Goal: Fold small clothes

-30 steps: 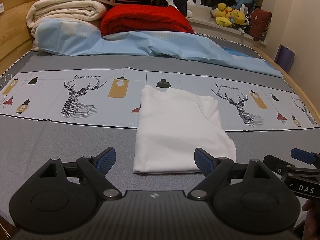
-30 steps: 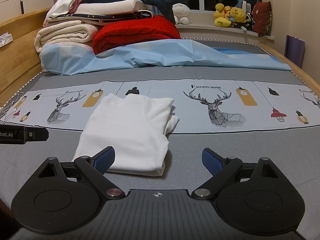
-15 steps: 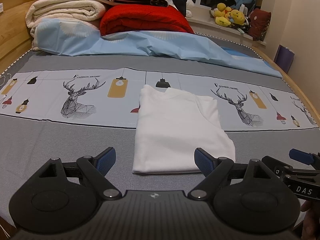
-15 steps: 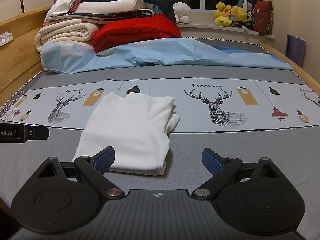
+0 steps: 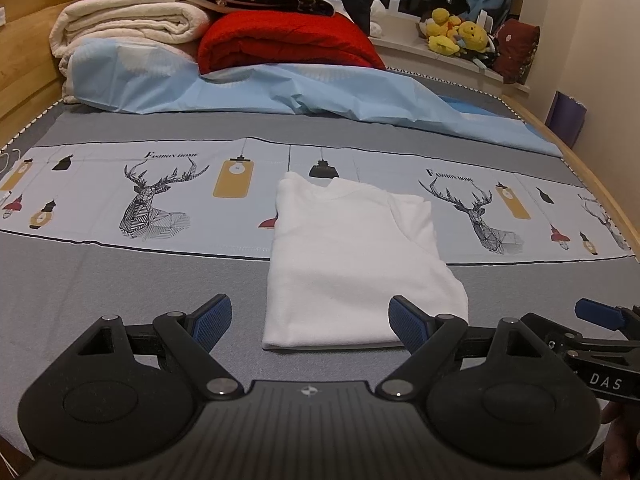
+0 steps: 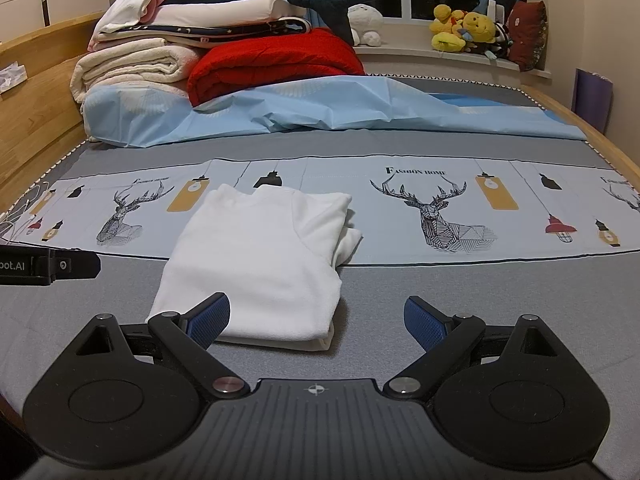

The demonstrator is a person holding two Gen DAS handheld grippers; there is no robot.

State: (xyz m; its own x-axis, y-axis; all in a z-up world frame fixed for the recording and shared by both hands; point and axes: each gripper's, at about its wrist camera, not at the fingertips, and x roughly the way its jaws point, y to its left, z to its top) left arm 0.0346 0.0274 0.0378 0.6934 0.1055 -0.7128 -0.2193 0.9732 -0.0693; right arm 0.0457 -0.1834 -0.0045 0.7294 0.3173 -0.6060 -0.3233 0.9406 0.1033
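Bed (image 5: pixel 120 280), grey sheet with a deer-print band across it. White shirt (image 5: pixel 352 256) lies folded flat mid-bed, long axis running away from the cameras, neckline at the far end on the print band, hem nearest. Left tool (image 5: pixel 310 322) spread wide, empty, at the hem. Right tool (image 6: pixel 318 320) likewise released, hem's right corner between its fingers.

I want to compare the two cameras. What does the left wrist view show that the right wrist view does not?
Only the left wrist view shows the right gripper at its right edge, open. Only the right wrist view shows the white plush toy on the sill and the layered right edge of the folded white garment. Both show the garment, the red blanket and the yellow plush toys.
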